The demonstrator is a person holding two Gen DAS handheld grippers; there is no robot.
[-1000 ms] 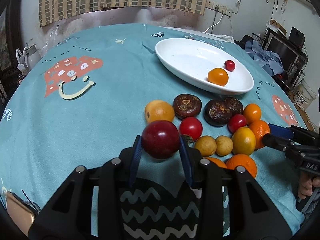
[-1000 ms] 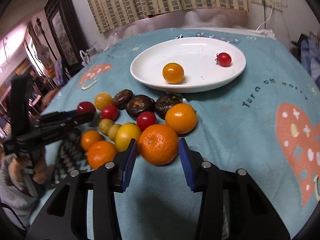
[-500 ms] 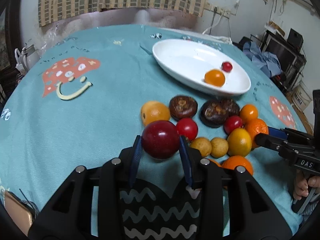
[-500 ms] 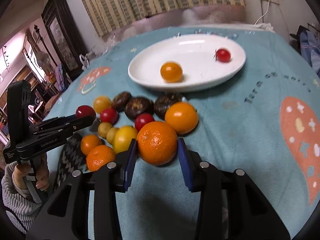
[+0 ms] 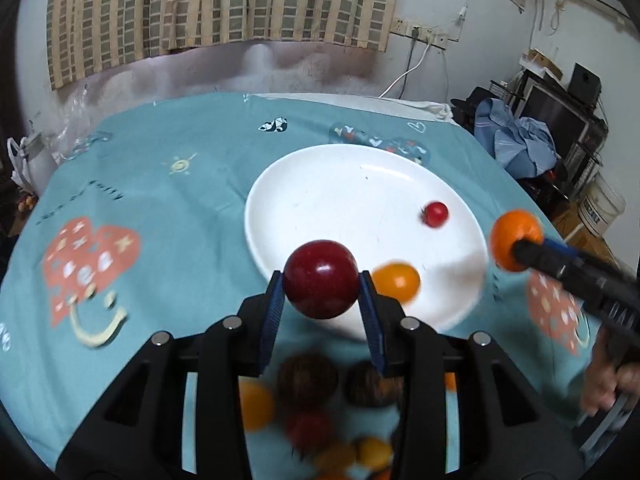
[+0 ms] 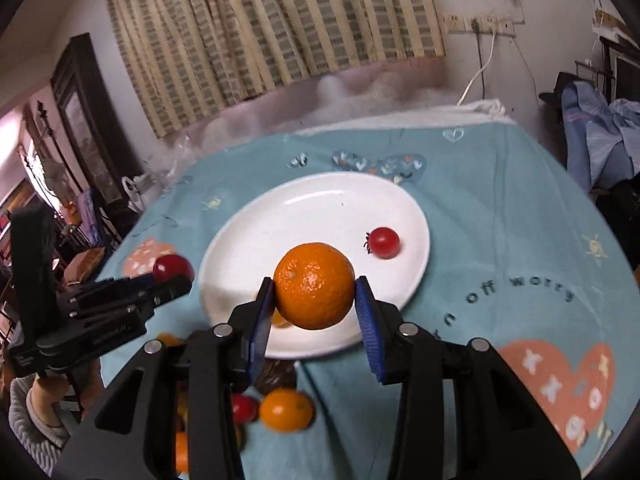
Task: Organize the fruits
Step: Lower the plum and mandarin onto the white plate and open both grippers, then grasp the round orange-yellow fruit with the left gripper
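Observation:
My left gripper (image 5: 322,278) is shut on a dark red round fruit (image 5: 321,296), held in the air over the near rim of the white oval plate (image 5: 340,184). On the plate lie a cherry tomato (image 5: 436,213) and a yellow-orange tomato (image 5: 396,281). My right gripper (image 6: 314,282) is shut on an orange (image 6: 315,300), also lifted above the plate (image 6: 320,200), with the cherry tomato (image 6: 384,242) to its right. In the left wrist view the right gripper (image 5: 516,248) carries the orange (image 5: 510,234) at the plate's right edge.
Loose fruit stays on the teal cloth (image 5: 160,200) below both grippers: dark brown fruits (image 5: 308,378), a small orange (image 6: 285,409), and blurred red and yellow ones. The left gripper (image 6: 176,278) comes in from the left. A hand (image 5: 608,384) grips the right handle.
Both grippers have lifted off the fruit pile and moved forward toward the plate, each carrying its fruit. The right gripper's jaws closed snug onto the orange.

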